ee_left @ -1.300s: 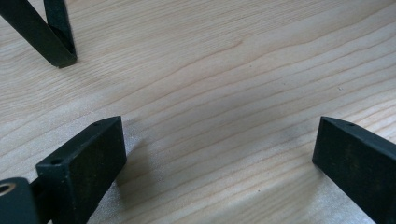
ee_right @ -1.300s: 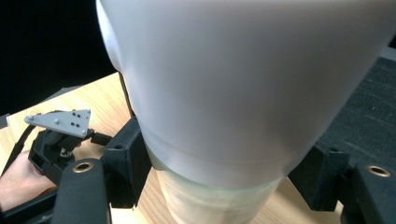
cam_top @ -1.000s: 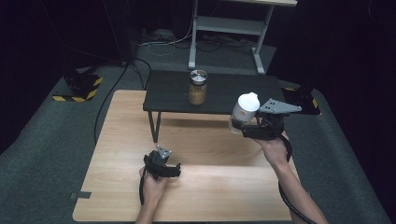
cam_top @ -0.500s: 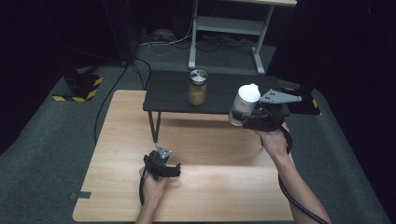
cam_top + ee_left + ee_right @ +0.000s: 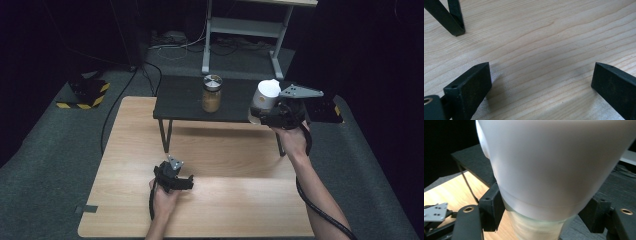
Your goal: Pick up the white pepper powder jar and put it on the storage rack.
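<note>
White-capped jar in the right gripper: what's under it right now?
The jar hangs in the right gripper above the near right edge of the black shelf, with the wooden table lower down. The gripper and jar hide the spot right below.

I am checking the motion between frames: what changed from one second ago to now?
The right gripper, shut on the white-capped translucent bottle, rose and moved it toward the black raised shelf. The left gripper, open on the wooden table, and the brown glass jar stayed put.

White-capped clear jar [image 5: 264,101] held upright above the dark shelf's [image 5: 185,97] edge
</note>
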A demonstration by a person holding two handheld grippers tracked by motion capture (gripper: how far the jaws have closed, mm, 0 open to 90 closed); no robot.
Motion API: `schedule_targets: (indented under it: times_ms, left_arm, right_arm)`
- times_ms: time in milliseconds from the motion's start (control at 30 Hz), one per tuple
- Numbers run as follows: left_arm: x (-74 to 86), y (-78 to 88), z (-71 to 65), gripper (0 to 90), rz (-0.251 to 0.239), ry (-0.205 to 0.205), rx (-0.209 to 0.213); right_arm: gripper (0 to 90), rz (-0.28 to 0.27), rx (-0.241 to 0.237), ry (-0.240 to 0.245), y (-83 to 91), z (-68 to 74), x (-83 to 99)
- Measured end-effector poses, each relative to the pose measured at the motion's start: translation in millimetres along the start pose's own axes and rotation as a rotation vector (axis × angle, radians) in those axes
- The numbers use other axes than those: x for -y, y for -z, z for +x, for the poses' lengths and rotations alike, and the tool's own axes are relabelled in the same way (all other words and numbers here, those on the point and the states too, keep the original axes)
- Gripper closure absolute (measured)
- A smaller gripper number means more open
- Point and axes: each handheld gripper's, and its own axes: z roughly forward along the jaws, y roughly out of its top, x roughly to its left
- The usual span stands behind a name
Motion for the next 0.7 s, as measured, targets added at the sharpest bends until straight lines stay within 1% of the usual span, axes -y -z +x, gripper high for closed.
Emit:
schedule_targets:
  times_ms: [133, 333, 567, 700]
  left_arm:
    - [0.0, 0.0, 0.0, 2.9, 0.0, 0.0, 0.0]
    - [0.0, 0.0, 0.0, 2.9, 0.0, 0.0, 0.0]
    - [0.0, 0.1, -0.3, 2.9, 0.0, 0.0, -0.001]
    - [0.1, 0.1, -0.3, 3.0, 0.0, 0.0, -0.001]
  right_arm:
    - [30.1, 0.008, 0.021, -0.005, -4.6, 0.1, -2.7]
    - [30.1, 0.021, 0.043, -0.028, -13.6, -2.0, -6.1]
    - [30.1, 0.027, 0.071, -0.038, -24.0, -1.4, -10.6]
    - [30.1, 0.034, 0.087, -0.035, -29.8, 0.6, -14.8]
